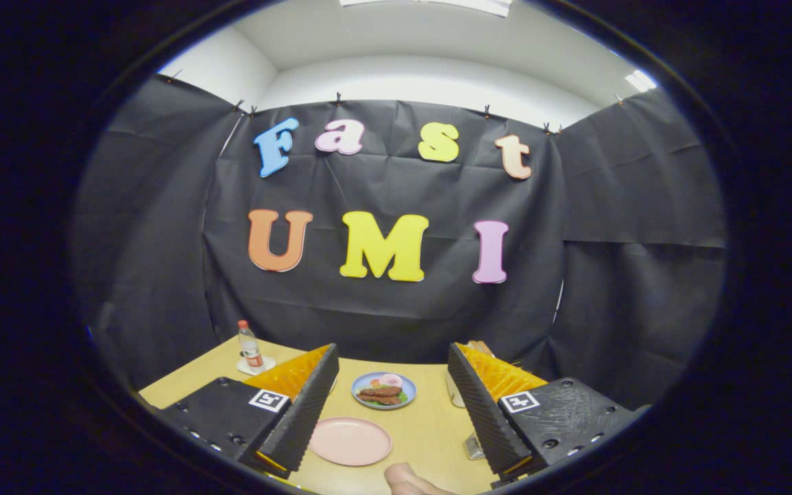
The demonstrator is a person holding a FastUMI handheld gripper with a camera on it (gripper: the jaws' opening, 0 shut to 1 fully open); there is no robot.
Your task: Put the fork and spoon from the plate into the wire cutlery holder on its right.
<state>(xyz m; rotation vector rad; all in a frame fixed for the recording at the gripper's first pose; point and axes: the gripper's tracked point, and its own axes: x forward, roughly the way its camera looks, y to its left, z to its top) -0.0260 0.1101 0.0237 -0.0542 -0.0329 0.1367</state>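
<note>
Holding my gripper (pixel 392 405) level above the wooden table (pixel 430 440), I kept its fingers wide apart, gripping nothing. A pink plate (pixel 350 441) lay between them on the near side; I could not make out a fork or spoon on it. Farther off sat a blue plate of food (pixel 383 390). A wire holder (pixel 474 447) peeked out beside the right finger, and a bottle (pixel 250 347) stood far left.

Bench (pixel 423 426): empty plate (pixel 350 441) near front edge, between the open tongs (pixel 390 405). Food plate (pixel 383 390) behind it, mid-bench. Bottle (pixel 250 347) at far left corner.
</note>
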